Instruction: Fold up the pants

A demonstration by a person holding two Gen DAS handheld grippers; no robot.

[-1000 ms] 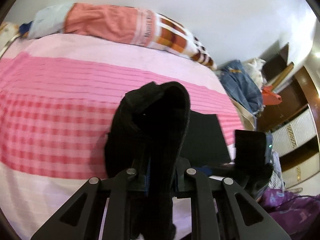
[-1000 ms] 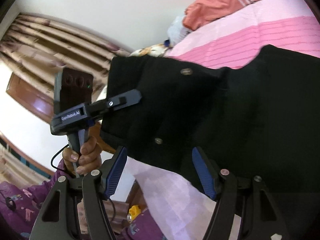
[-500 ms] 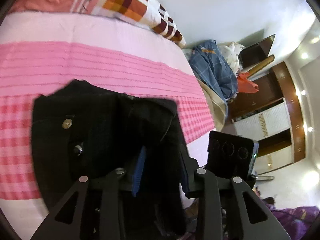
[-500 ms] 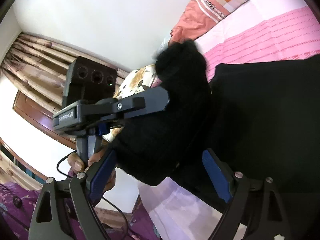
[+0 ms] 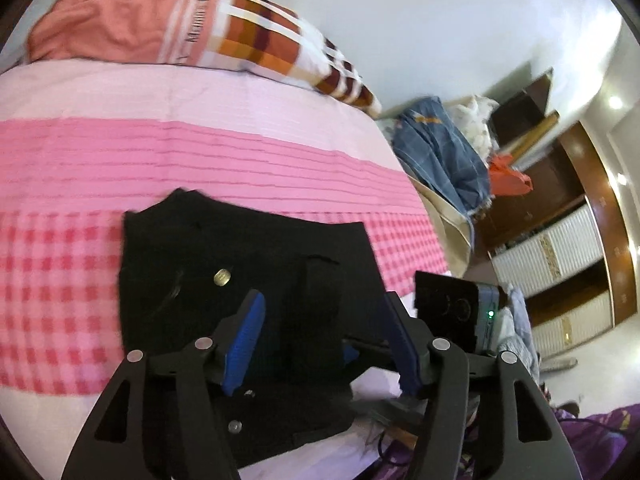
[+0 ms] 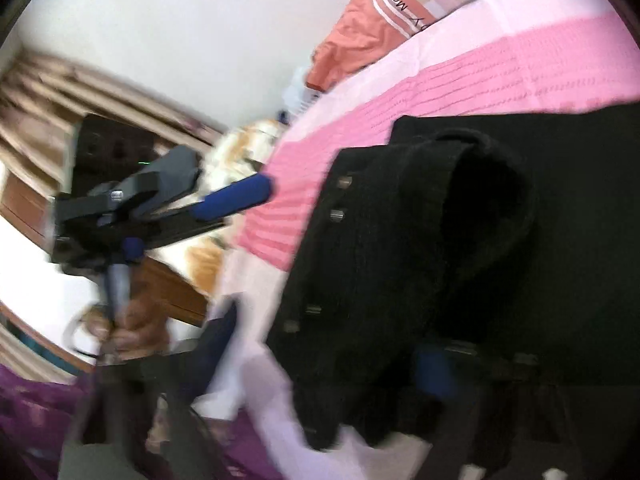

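Released since a second ago: black pants [image 5: 248, 264], then bunched up between the left gripper's [image 5: 320, 332] pads, now lying flat on the pink bedspread [image 5: 200, 152], waistband end nearest, metal button [image 5: 222, 277] facing up.

Left gripper: jaws spread and opening; blue pads [image 5: 244, 344] clear of the cloth, hovering just above the near part of the pants; nothing pinched.

Right gripper [image 6: 328, 360]: jaws closing, much narrower than half a second ago; own view heavily blurred by motion. Blue pad [image 6: 434, 372] partly seen against a raised fold of the pants [image 6: 400, 264] at the near edge, cloth between the fingers; firm pinch or not, cannot tell through the blur. In the left view, its camera housing [image 5: 452, 312] just beside the right edge of the garment.

Pants, right view: one thick fold standing up in a loop over the rest of the garment, rivets visible along the left edge.

Person's hand [image 6: 136, 328]: on the left gripper's handle, blurred, lower left in the right view.

Surroundings: patterned pillow [image 5: 248, 40] at the head of the bed, well apart from the pants; denim heap [image 5: 444, 160] beyond the bed's right side; brown wardrobe [image 5: 580, 232] further right.
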